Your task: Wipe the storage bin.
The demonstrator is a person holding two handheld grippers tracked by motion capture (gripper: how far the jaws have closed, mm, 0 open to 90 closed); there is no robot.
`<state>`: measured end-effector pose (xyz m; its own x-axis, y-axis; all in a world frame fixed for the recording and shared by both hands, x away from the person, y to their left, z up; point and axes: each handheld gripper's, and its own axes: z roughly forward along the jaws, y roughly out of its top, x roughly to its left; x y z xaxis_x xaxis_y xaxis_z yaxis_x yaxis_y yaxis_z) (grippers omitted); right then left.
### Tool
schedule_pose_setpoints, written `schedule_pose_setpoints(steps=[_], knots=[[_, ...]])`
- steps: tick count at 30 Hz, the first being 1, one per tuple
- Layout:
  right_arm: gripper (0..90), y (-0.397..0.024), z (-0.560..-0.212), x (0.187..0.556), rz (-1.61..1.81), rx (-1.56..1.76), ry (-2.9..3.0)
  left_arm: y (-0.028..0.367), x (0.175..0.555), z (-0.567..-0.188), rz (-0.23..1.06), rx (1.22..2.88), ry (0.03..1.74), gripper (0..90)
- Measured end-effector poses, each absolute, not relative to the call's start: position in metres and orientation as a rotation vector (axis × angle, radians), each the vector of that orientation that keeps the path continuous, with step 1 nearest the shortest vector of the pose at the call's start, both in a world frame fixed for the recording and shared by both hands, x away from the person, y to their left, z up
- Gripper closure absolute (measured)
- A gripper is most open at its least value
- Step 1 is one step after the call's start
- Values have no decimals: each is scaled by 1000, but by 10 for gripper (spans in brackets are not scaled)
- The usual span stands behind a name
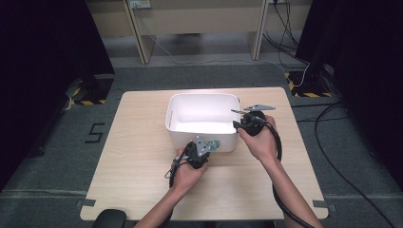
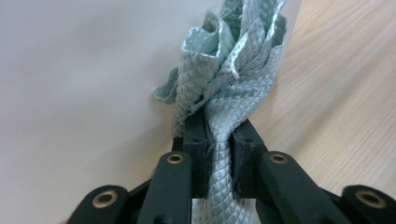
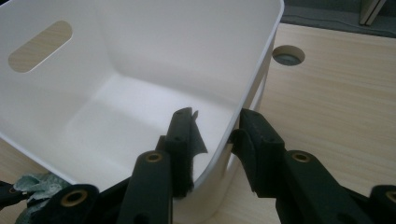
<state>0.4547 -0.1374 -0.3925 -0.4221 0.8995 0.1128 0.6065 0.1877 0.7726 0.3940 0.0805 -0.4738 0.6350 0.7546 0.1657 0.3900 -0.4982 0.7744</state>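
Lab or recording room, not a home. Light wood table (image 1: 142,190) on grey carpet (image 1: 157,78). Black curtains (image 1: 43,57) at 9 and 3 o'clock. Hazard-striped tape (image 1: 311,94) at 2 o'clock, loose cables (image 1: 290,28) at 1, a "5" (image 1: 95,133) marked on the floor at 9.

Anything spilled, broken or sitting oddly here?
Nothing stands out. The white bin sits upright on the table, the left gripper pinches a bunched green cloth beside it, and the right gripper straddles its rim.
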Motion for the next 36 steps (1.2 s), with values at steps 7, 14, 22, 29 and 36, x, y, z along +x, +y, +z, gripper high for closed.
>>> schedule_pose_setpoints(steps=[7, 14, 22, 29, 36], knots=[[668, -137, -393, 455, 1099, 1418, 2103, 81, 392, -467, 657, 2115, 883, 788], [668, -137, -393, 455, 1099, 1419, 2102, 81, 391, -460, 661, 2090, 880, 788], [668, -137, -393, 455, 1098, 1416, 2102, 82, 390, -454, 663, 2080, 878, 788], [668, -137, -393, 455, 1099, 1419, 2101, 81, 389, -450, 669, 2070, 877, 788], [668, -137, -393, 455, 1098, 1416, 2101, 82, 389, -444, 696, 2051, 871, 788]])
